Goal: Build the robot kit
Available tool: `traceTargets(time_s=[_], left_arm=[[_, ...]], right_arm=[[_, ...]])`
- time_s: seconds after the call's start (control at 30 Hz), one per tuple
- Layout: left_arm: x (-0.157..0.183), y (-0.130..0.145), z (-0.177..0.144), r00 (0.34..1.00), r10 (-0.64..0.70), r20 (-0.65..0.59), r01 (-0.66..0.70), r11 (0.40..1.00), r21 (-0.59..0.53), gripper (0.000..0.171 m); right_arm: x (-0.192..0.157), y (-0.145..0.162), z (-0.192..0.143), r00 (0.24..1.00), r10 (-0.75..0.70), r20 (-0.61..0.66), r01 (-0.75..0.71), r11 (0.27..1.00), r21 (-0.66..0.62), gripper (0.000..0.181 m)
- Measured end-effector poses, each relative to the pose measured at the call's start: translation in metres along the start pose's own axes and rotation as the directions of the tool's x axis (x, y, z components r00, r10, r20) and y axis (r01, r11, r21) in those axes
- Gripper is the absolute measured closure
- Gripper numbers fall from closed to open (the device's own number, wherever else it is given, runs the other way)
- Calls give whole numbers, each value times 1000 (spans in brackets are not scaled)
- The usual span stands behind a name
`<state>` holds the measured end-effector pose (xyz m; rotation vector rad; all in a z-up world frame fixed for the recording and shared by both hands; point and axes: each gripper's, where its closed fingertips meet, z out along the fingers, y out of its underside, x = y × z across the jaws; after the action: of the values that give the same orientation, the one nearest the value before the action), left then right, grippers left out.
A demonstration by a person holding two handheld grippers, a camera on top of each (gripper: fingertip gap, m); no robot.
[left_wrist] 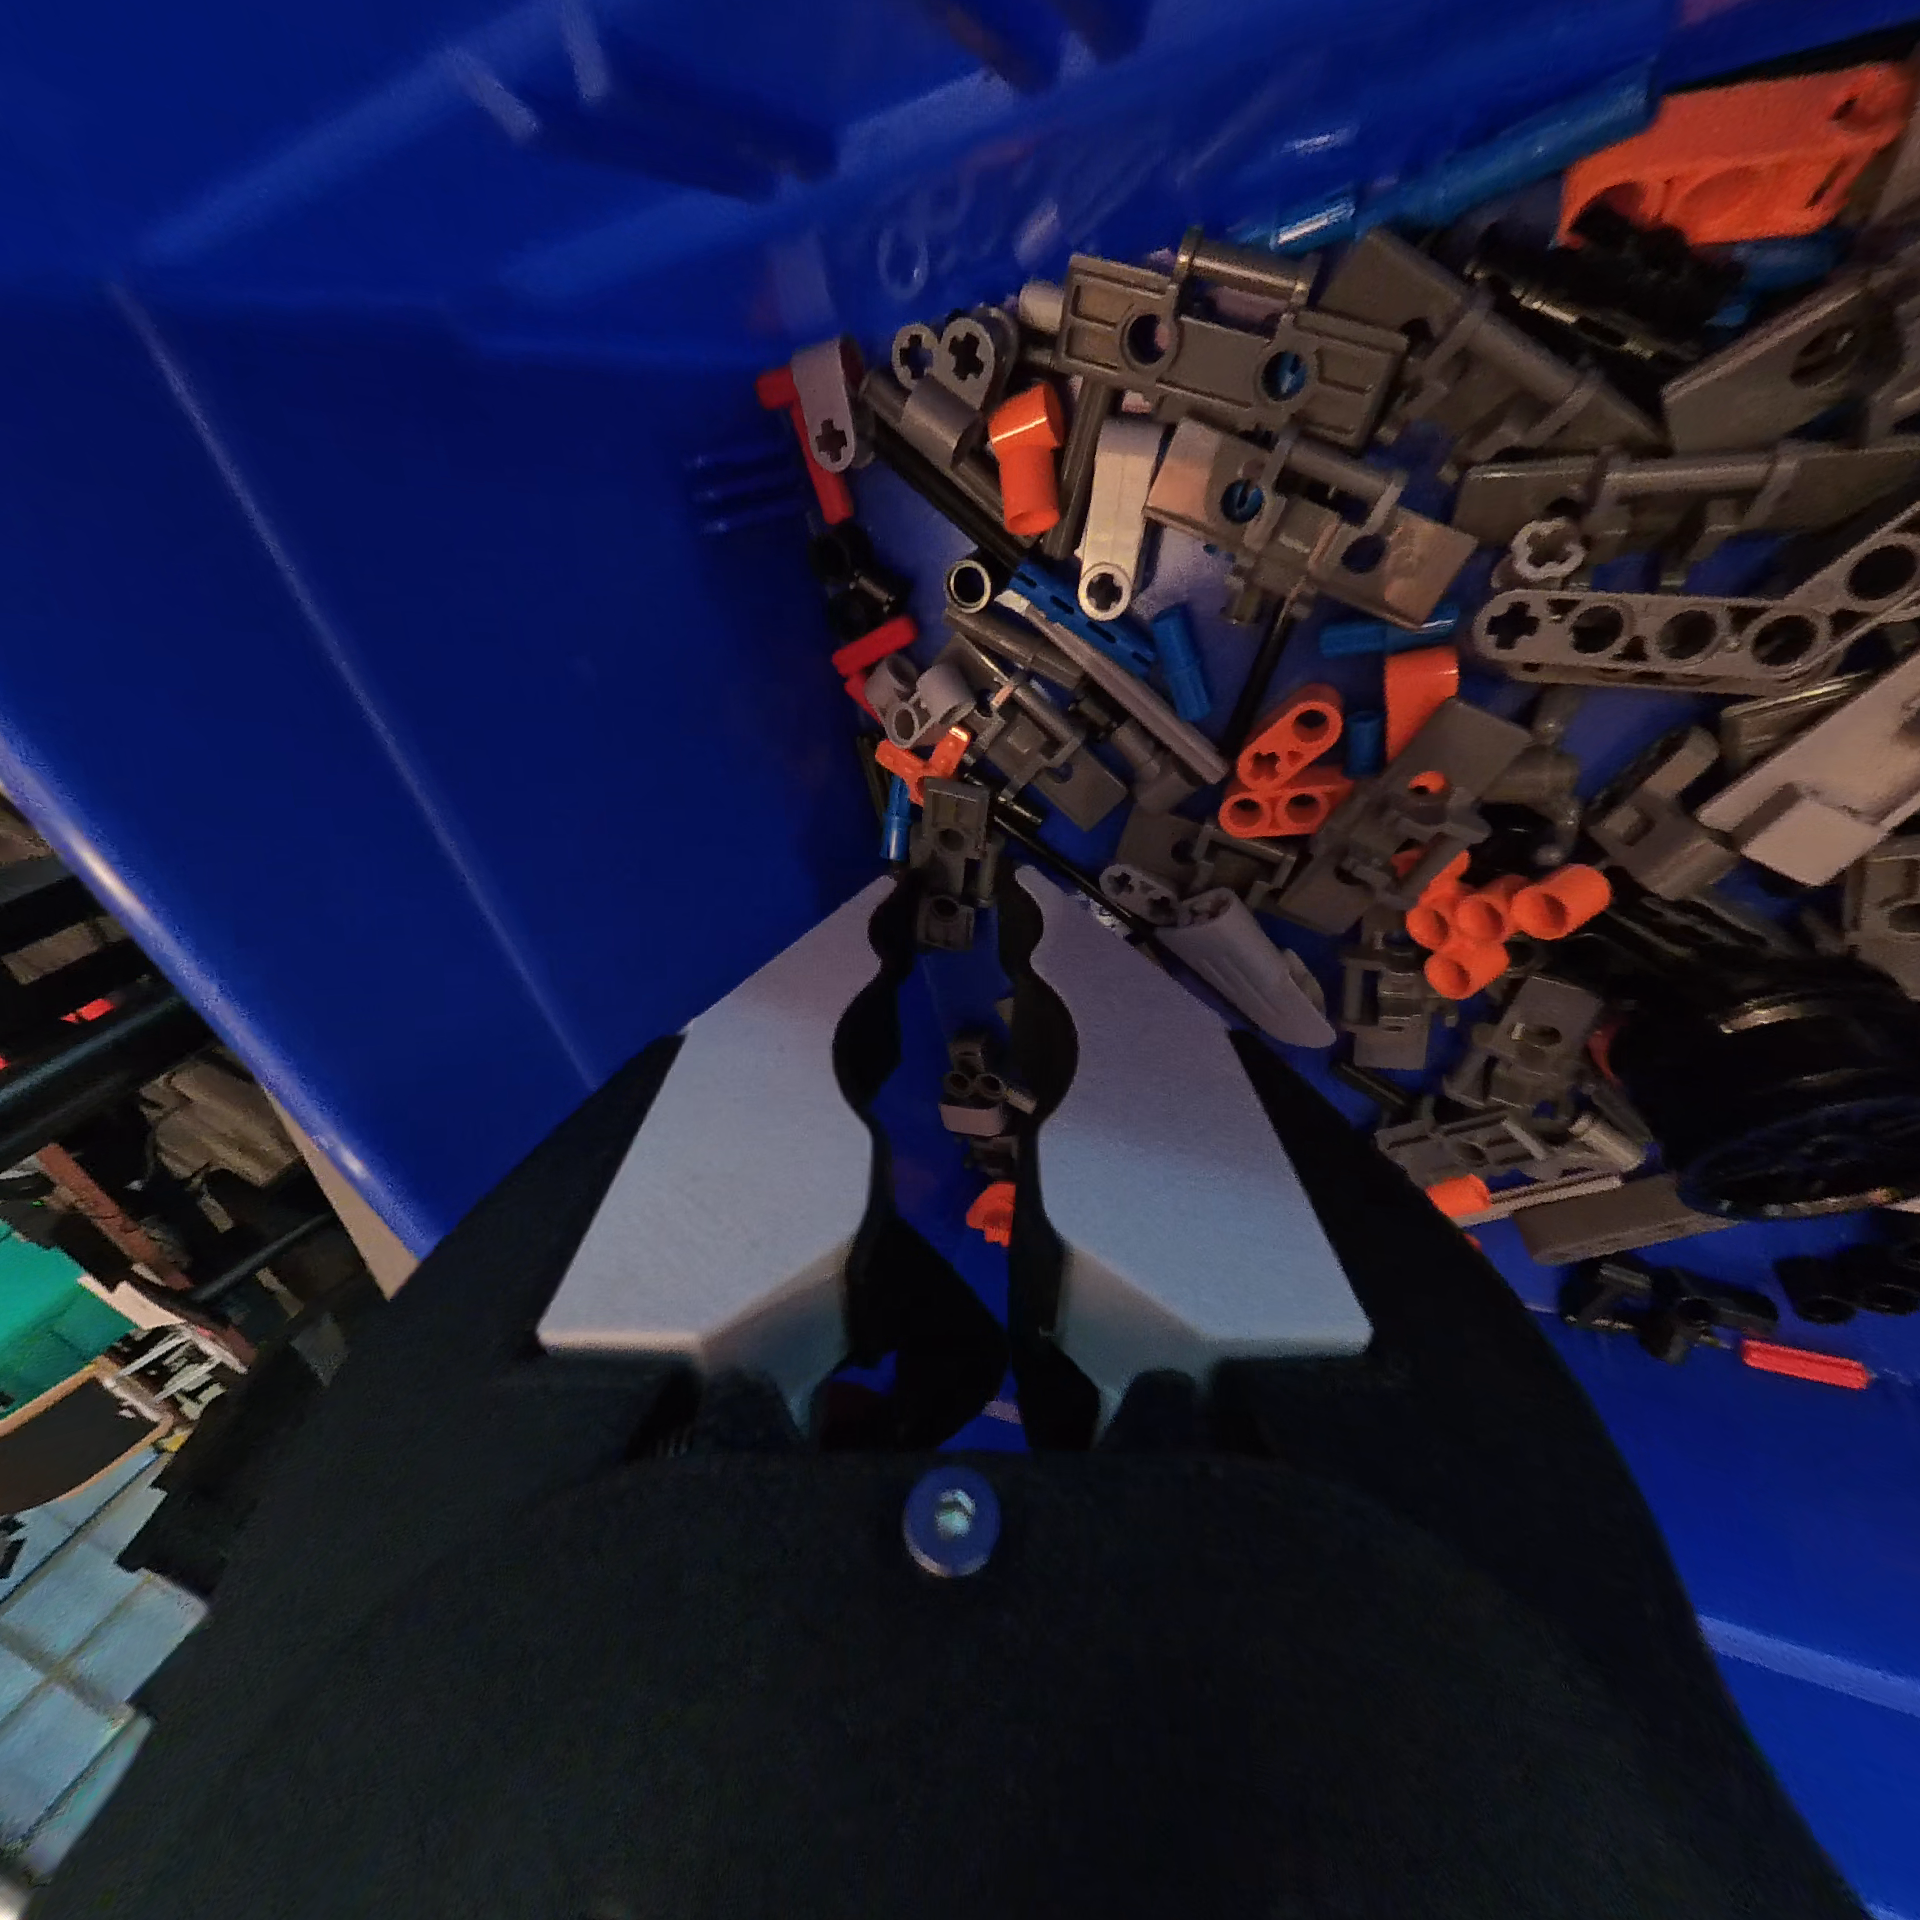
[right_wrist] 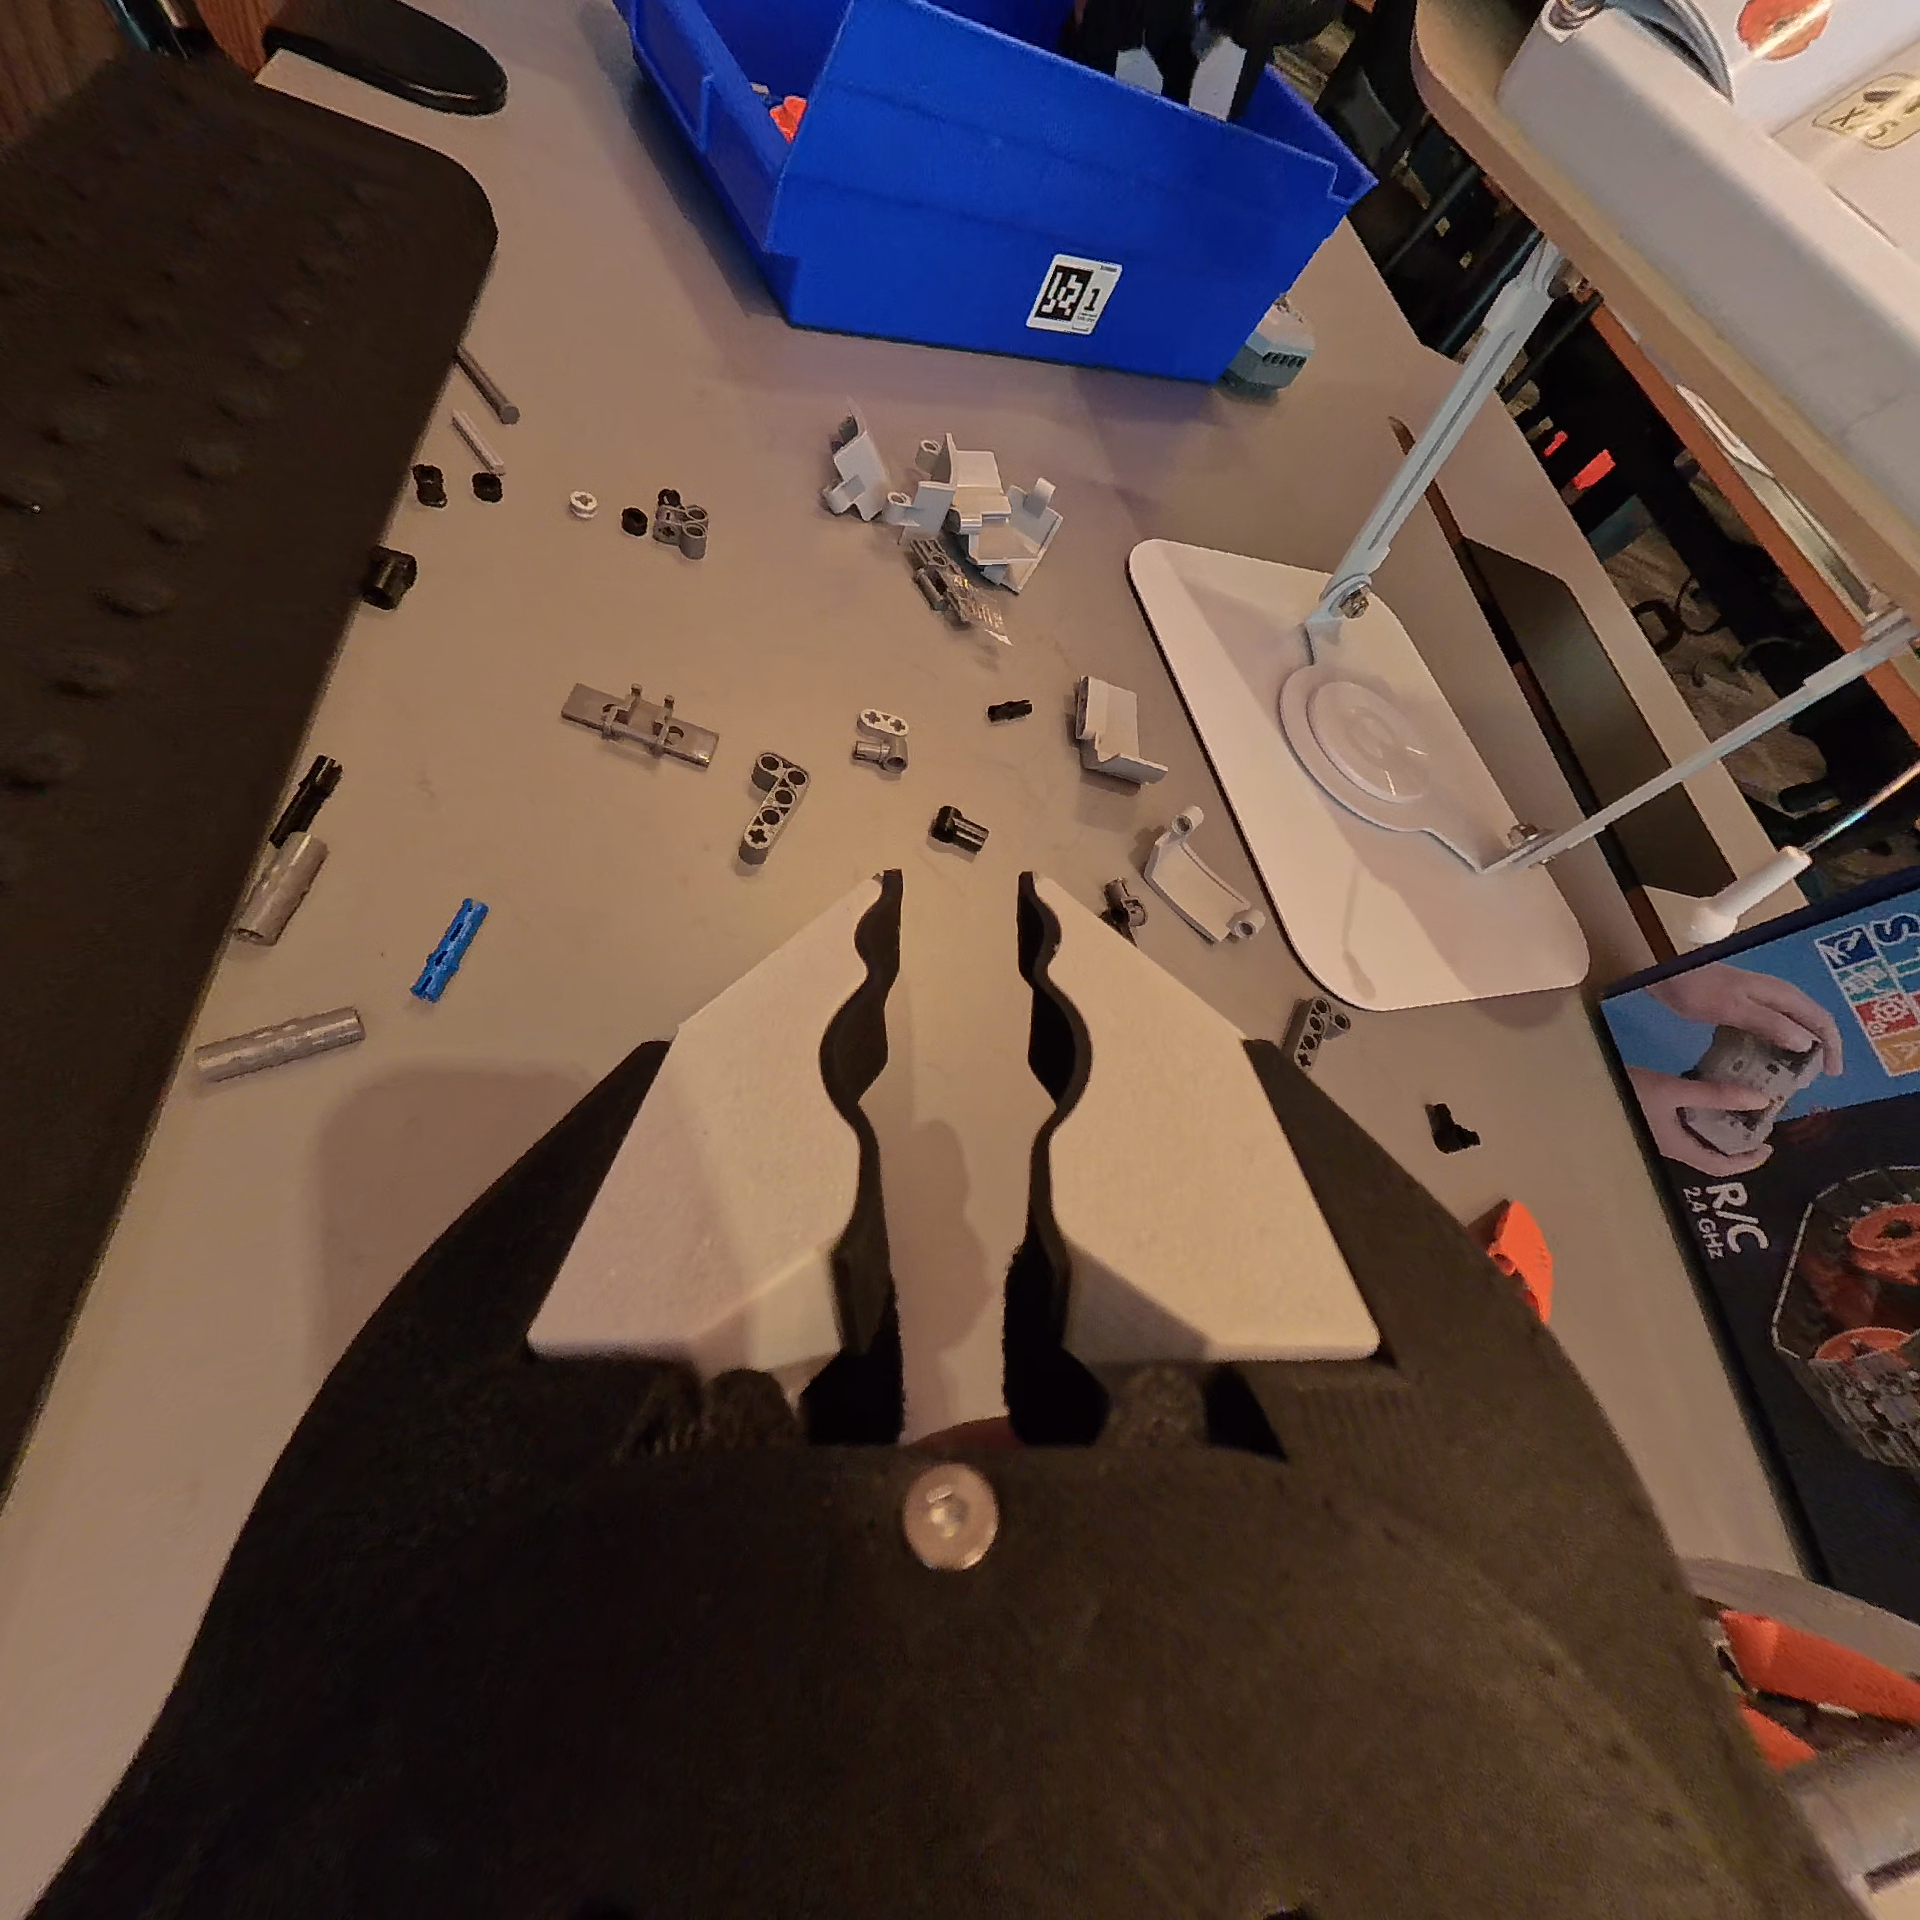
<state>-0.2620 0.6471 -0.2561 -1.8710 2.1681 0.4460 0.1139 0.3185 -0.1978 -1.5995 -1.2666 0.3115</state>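
left wrist view: the left gripper reaches down inside the blue bin, close to its smooth, glossy plastic wall. the jaws stand a narrow gap apart. a small dark grey connector, blocky and holed, stands right at the tips. i cannot tell whether the black wavy pads pinch it or only frame it. farther from the bin's wall lies a loose heap of hard plastic building parts: a long grey beam with a row of round holes, a short orange beam, flat grey panels, thin black axles and a ribbed black wheel.

right wrist view: the right gripper hangs over the matte grey table, well this side of the bin. its jaws are a little apart and hold nothing. nearest, just ahead of the tips toward the bin, lies a stubby black pin. a grey l-shaped beam lies beside it. a pile of light grey angled panels sits nearer the bin. left of the bin is a black mat with raised bumps. right of the bin stands a smooth white stand base, and nearer the camera a printed box.
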Motion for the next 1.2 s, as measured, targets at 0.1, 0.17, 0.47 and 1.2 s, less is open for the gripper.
traceTargets(time_s=[0.1, 0.17, 0.47, 1.2], left_arm=[[1, -2, -3, 1000, -24, 11, 23, 999, 22, 159], [0, -4, -7, 999, -29, 33, 27, 999, 45, 159], [-3, -20, -81, 990, -79, 117, 60, 986, 156, 159], [244, -291, -133, 905, 425, 1, -393, 838, 379, 157]], right_arm=[[1, 0, -1, 1000, 4, -2, -4, 1000, 2, 161], [1, 1, -1, 1000, 4, 0, -4, 1000, 1, 161], [1, -3, -2, 1000, -6, -7, 6, 1000, 10, 162], [-5, -4, -4, 998, -55, -10, 55, 998, -13, 161]])
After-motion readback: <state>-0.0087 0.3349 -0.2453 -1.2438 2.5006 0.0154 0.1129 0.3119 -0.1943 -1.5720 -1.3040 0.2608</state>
